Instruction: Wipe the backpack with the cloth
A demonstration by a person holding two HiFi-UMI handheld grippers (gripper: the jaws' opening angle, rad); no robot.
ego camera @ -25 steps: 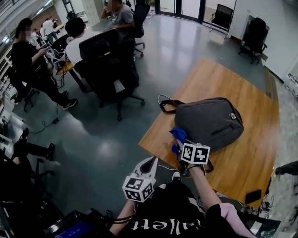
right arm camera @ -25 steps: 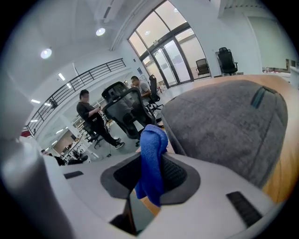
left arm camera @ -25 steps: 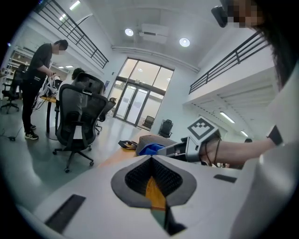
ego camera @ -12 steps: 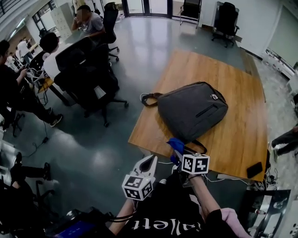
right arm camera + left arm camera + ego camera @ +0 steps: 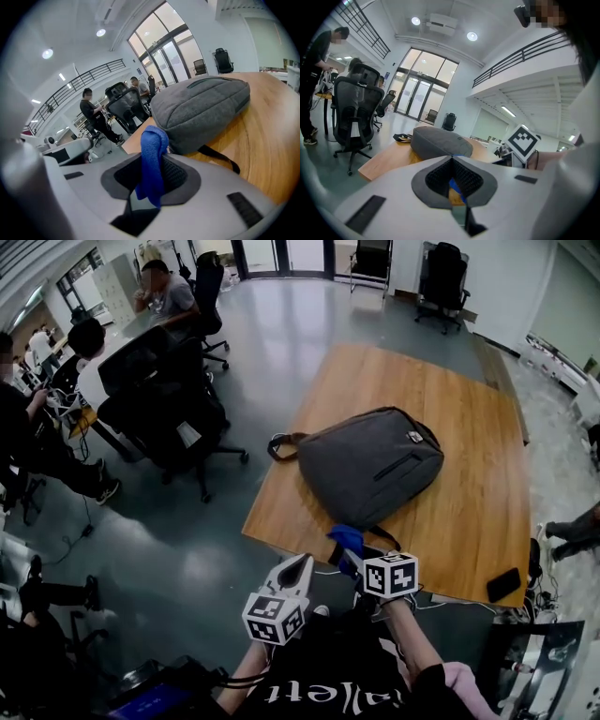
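Wood table (image 5: 469, 521) w/ backpack (image 5: 370, 465); right gripper (image 5: 354, 563) clamps cloth (image 5: 152, 150).

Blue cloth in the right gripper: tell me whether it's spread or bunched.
Bunched: the blue fabric cloth stands as a narrow folded wad pinched in the right gripper.

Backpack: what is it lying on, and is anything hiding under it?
The backpack lies on the wooden table. A black strap pokes out beneath its near edge. Anything else underneath is covered.
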